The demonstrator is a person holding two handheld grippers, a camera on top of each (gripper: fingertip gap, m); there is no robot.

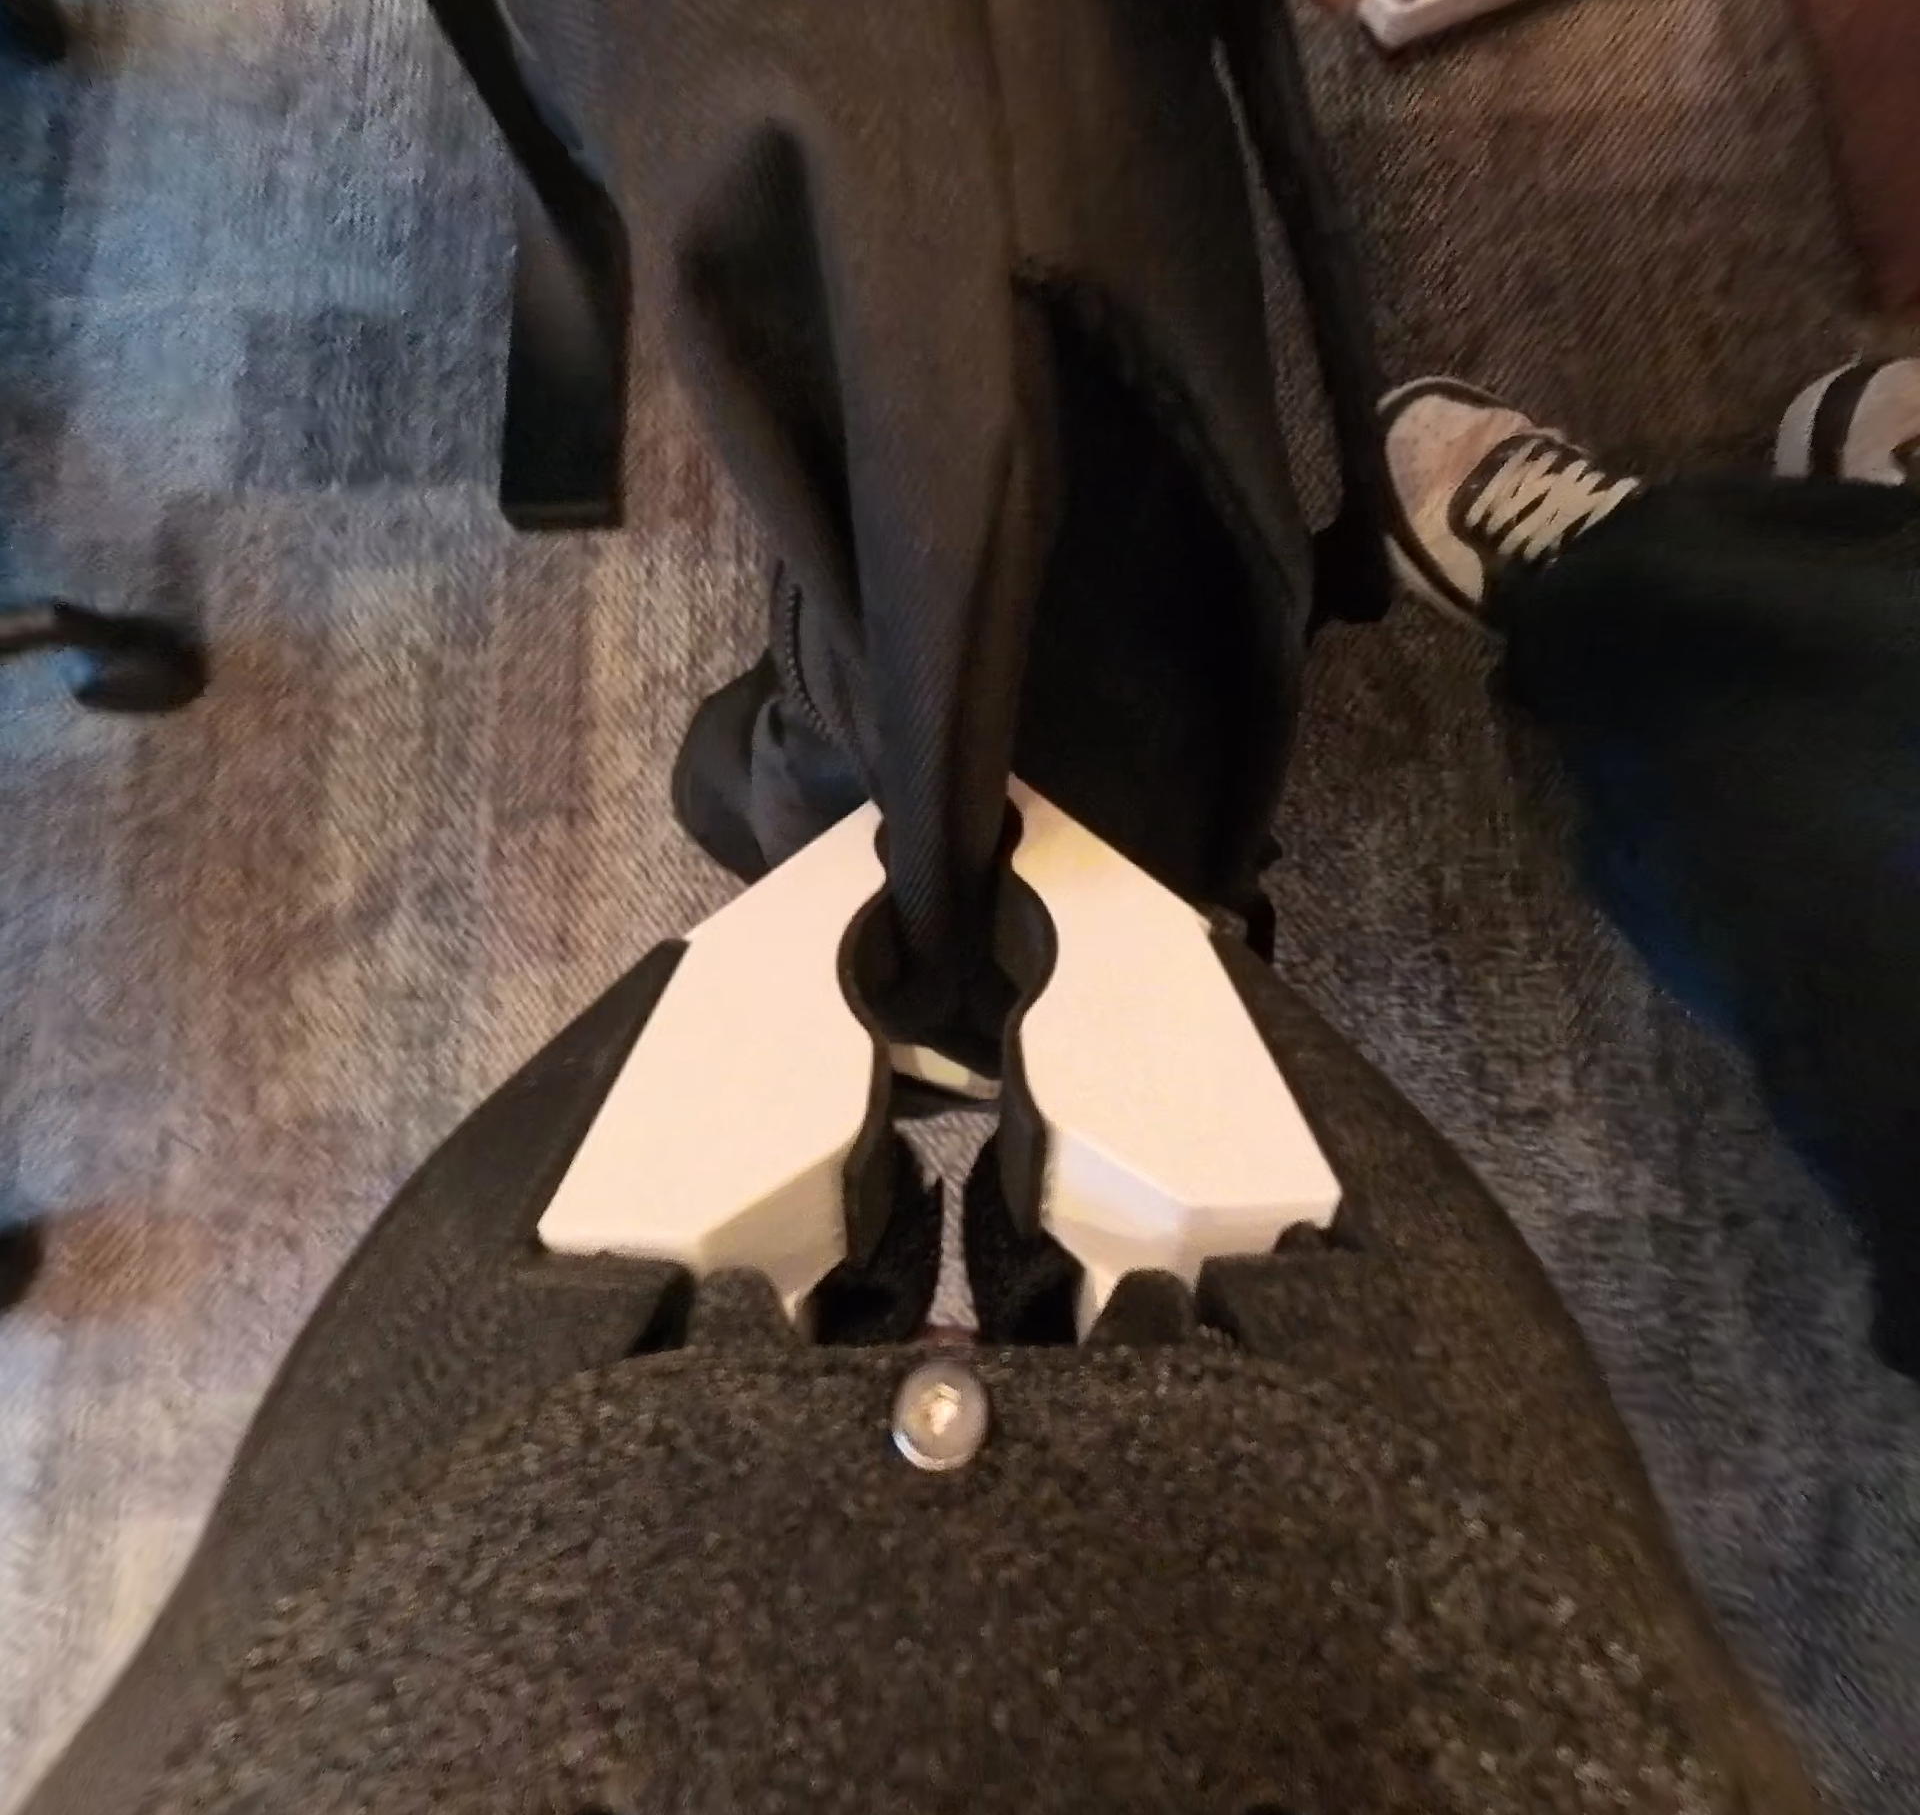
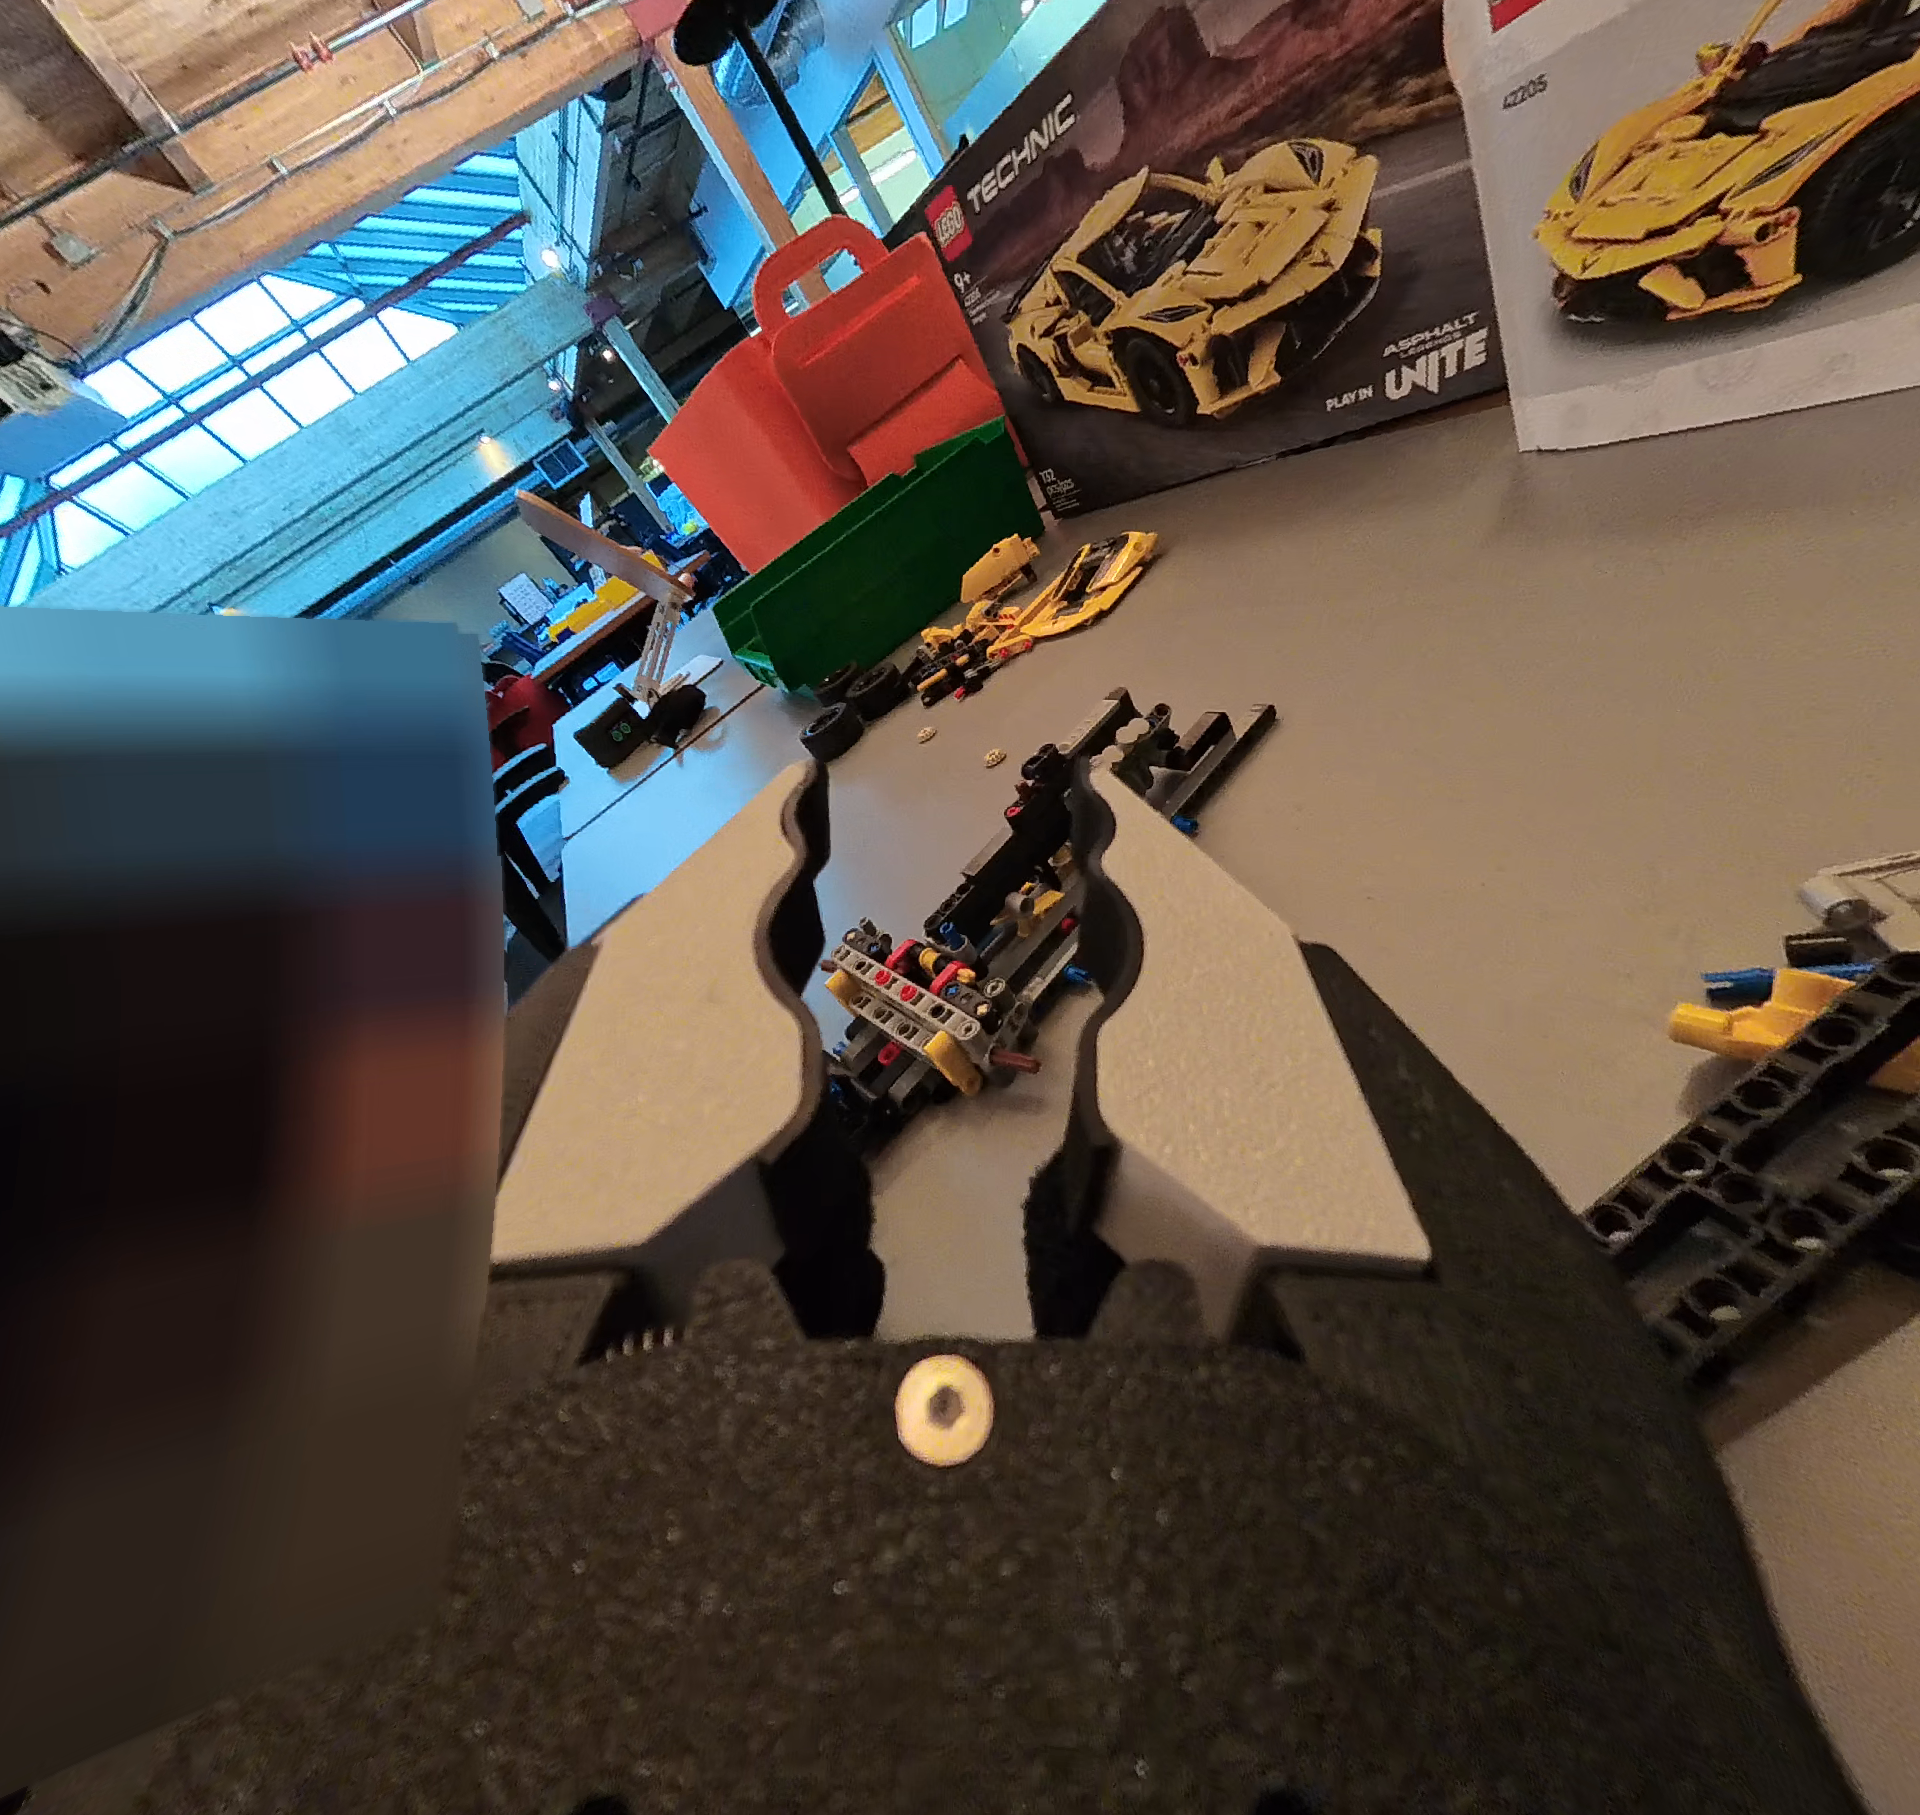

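Observation:
In the left wrist view, my left gripper (image 1: 940,830), with white fingers (image 1: 727,1038), is shut on a fold of dark grey fabric (image 1: 925,705). The fold belongs to a zippered bag (image 1: 883,259) that hangs above the carpet (image 1: 312,830). In the right wrist view, my right gripper (image 2: 951,789), with grey fingers (image 2: 665,1069), is open and empty. It is held low over a grey table (image 2: 1455,726). A partly built toy-brick car chassis (image 2: 956,996) lies on the table in the gap between the fingers.
On the carpet stand a black chair leg (image 1: 561,363) and a caster (image 1: 135,664). A person's shoes (image 1: 1496,487) and dark trouser leg (image 1: 1766,778) are at right. The table holds a black beam frame (image 2: 1766,1194), loose wheels (image 2: 831,726), yellow panels (image 2: 1070,586), a green bin (image 2: 883,570), a red container (image 2: 821,394) and a toy car box (image 2: 1226,238).

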